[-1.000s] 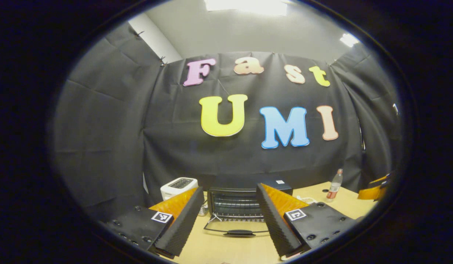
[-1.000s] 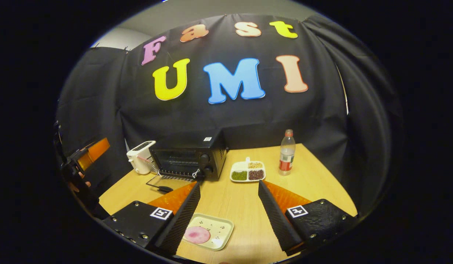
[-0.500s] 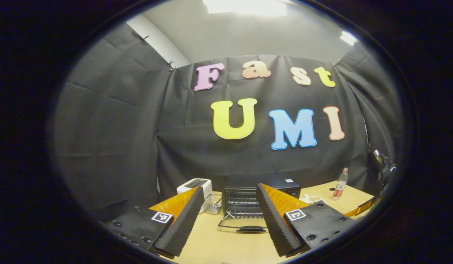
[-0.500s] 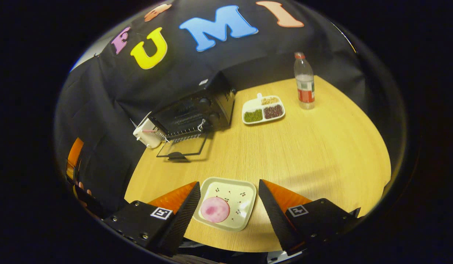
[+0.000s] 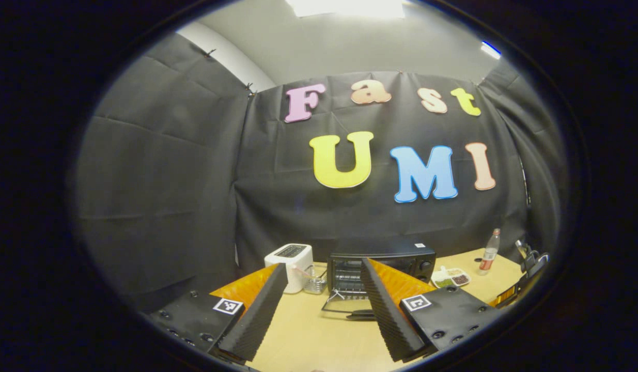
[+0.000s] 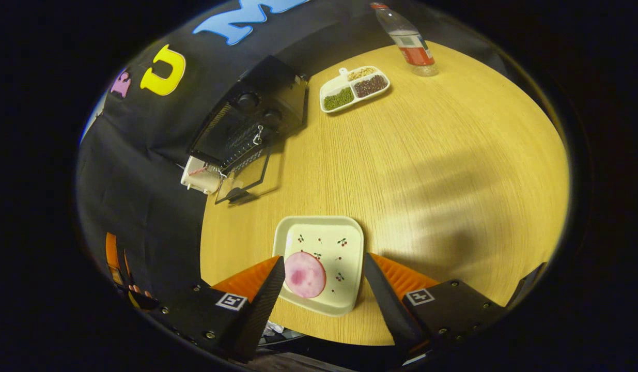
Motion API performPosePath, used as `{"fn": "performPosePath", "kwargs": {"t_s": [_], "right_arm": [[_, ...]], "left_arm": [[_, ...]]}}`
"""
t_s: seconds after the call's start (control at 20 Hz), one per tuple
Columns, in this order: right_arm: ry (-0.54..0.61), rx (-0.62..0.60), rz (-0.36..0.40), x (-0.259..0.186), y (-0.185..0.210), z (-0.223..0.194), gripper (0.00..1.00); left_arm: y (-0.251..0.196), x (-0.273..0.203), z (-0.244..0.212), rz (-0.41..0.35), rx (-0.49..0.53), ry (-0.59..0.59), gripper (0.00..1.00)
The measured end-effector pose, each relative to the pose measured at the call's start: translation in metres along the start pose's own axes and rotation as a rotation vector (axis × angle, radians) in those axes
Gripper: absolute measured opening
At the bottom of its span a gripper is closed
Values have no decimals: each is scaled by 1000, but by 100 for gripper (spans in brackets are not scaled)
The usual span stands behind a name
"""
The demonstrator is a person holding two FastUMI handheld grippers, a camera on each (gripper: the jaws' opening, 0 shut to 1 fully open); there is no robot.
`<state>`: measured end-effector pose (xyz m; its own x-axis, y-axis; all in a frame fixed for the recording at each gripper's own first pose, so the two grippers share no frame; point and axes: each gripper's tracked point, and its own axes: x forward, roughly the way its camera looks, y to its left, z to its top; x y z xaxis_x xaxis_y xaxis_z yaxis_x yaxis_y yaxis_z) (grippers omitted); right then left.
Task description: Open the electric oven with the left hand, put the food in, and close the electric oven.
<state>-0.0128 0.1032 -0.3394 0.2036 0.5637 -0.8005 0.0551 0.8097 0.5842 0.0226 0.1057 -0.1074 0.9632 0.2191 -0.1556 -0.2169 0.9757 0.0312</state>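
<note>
At the near edge of the tabletop [image 6: 401,170], between the right gripper [image 6: 324,281] fingers: one cream square plate [image 6: 344,227] carrying a pink round slice of food [image 6: 304,275]. The right gripper hangs just above it, jaws apart, gripping nothing; the plate rim lies between the two fingers.

Electric oven [image 6: 257,111]: black, at the far left of the tabletop, door [image 6: 244,178] already dropped flat, rack exposed. Well apart from the plate.

Left gripper [image 5: 323,305]: jaws apart, empty, held back from the oven mouth [image 5: 349,271] and facing it.

Step in hand, as judged: taking up the plate with the right gripper. To do it well, lower until one finger slips under the rim and the other sits on top, close on the rim and not on the food, then lift level so the slice does not slide.

Other items: white toaster [image 5: 290,258] just beside the oven; divided dish of beans [image 6: 354,89] and a bottle [image 6: 409,44] at the far side.
</note>
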Motion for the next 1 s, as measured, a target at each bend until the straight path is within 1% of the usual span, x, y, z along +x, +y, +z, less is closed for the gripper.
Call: {"fn": "performPosePath", "kwargs": {"t_s": [0.05, 0.2, 0.25, 0.3, 0.35, 0.4, 0.45, 0.5, 0.55, 0.6, 0.7, 0.75, 0.8, 0.85, 0.9, 0.95, 1.0], "right_arm": [[27, 6, -3, 0, -4, -4, 93], [78, 5, -21, 9, -13, -12, 94], [84, 11, -24, 12, -14, -12, 90], [95, 16, -31, 17, -16, -13, 91], [111, 18, -39, 18, -18, -16, 75], [114, 28, -24, 21, -16, -15, 65], [121, 32, -32, 22, -18, -15, 74], [126, 24, -74, 27, -28, -17, 74], [126, 21, -88, 24, -34, -16, 57], [131, 30, -82, 22, -35, -15, 20], [134, 38, -65, 23, -35, -15, 20], [118, 43, -90, 36, -43, -14, 20], [118, 52, -72, 21, -42, -9, 9], [118, 53, -65, 22, -41, -13, 3], [95, 60, -68, 18, -44, -7, 3], [110, 57, -68, 26, -43, -13, 2], [105, 49, -66, 18, -40, -11, 2]], "left_arm": [[3, 0, -2, 7, -4, 3, 100], [6, 1, 1, 22, -12, -2, 100], [7, 1, 2, 26, -12, -8, 96], [6, 1, 3, 26, -10, -11, 96], [5, 1, 2, 27, -7, -9, 100], [6, 1, 1, 28, -5, -6, 100], [4, 1, -1, 28, -6, -2, 100], [3, 1, -1, 28, -9, -1, 100], [2, 2, -1, 25, -10, 1, 100], [1, 2, -2, 25, -7, 2, 100], [-1, 4, -2, 20, -1, 0, 100], [-3, 6, -2, 18, 1, -1, 100], [-4, 8, 0, 17, 0, -3, 100], [-5, 8, 0, 16, -3, -4, 100], [-5, 10, 1, 16, -8, -4, 100], [-6, 10, 0, 14, -11, -2, 100], [-5, 11, -1, 16, -10, -1, 100]]}}
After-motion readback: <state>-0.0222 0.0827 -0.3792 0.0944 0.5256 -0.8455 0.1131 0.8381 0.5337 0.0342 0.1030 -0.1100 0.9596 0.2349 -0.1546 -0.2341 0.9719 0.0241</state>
